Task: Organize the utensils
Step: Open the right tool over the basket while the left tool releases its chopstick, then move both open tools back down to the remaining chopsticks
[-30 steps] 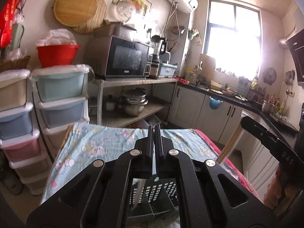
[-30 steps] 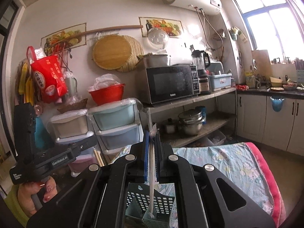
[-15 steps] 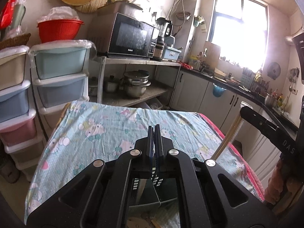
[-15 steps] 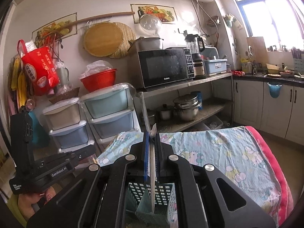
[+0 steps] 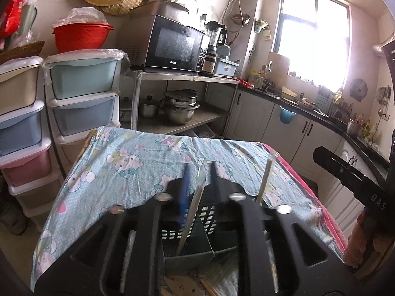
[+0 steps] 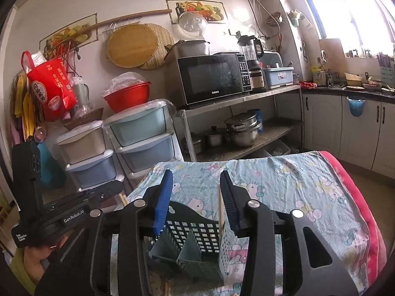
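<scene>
A black microwave (image 6: 213, 80) sits on a metal shelf (image 6: 246, 97). A blender (image 6: 250, 58) stands just beside it. Shiny pots (image 6: 242, 129) sit on the shelf below. A red bowl (image 6: 127, 96) rests on top of a stack of plastic drawers (image 6: 140, 137). A red bag (image 6: 53, 87) hangs on the wall, near a round wooden board (image 6: 133, 45). A blue cartoon-cat cloth (image 6: 308, 190) covers the table. Bright light comes through the window (image 5: 313, 32).

left gripper (image 5: 198, 170): jaws now opening, were shut on a utensil (image 5: 191, 212), which now leans loose in the basket (image 5: 209, 224) | right gripper (image 6: 195, 185): opening too, chopstick (image 6: 220, 209) released | both lower than before
</scene>
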{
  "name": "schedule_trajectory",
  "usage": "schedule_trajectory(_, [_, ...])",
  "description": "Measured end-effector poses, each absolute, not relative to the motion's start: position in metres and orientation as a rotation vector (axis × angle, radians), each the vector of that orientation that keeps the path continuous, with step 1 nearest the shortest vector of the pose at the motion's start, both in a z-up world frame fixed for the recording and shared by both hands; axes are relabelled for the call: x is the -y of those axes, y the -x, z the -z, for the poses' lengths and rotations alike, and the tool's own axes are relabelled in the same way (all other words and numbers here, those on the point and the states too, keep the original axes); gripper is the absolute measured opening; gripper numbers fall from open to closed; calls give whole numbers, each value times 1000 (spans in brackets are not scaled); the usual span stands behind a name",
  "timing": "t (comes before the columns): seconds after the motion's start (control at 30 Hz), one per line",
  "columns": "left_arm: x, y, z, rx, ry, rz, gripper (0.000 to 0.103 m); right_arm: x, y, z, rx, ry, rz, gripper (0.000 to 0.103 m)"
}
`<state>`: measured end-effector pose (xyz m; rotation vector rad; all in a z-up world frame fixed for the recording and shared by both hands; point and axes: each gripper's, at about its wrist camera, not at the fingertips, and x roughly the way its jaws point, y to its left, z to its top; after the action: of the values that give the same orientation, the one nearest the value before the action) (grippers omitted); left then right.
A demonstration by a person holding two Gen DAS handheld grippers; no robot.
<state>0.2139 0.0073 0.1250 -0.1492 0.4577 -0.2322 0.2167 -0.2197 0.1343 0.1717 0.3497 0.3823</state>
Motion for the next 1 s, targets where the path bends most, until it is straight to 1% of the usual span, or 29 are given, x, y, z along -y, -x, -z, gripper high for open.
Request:
schedule_trajectory(0.07, [-8, -212, -125, -456, 150, 227, 36, 222, -214, -133, -353, -169, -378, 43])
schedule_trajectory(0.13, [-8, -208, -124, -451, 151, 221, 39, 222, -211, -131, -355, -169, -377, 46])
schedule_trajectory(0.2, [-7, -204, -125, -444, 147, 216, 52, 224, -208, -130, -356, -168, -374, 48])
schedule_trajectory(0.23, [-7, -203, -126, -441, 147, 214, 54, 224, -207, -129, -356, -166, -373, 50])
schedule_trajectory(0.3, [-7, -200, -127, -434, 148, 212, 63, 225, -203, -128, -357, -161, -370, 52])
schedule_trajectory(0.33, [-8, -197, -128, -427, 149, 208, 65, 226, -201, -128, -357, -160, -369, 54])
schedule_trajectory(0.4, [-9, -192, -130, -416, 153, 205, 77, 228, -197, -126, -358, -159, -369, 55])
schedule_trajectory(0.5, [-11, -186, -130, -405, 164, 207, 89, 229, -190, -124, -361, -150, -370, 58])
schedule_trajectory(0.57, [-13, -181, -130, -403, 173, 211, 92, 229, -185, -122, -364, -146, -371, 60])
schedule_trajectory(1.0, [-15, -153, -118, -415, 182, 214, 92, 227, -161, -109, -409, -126, -378, 61])
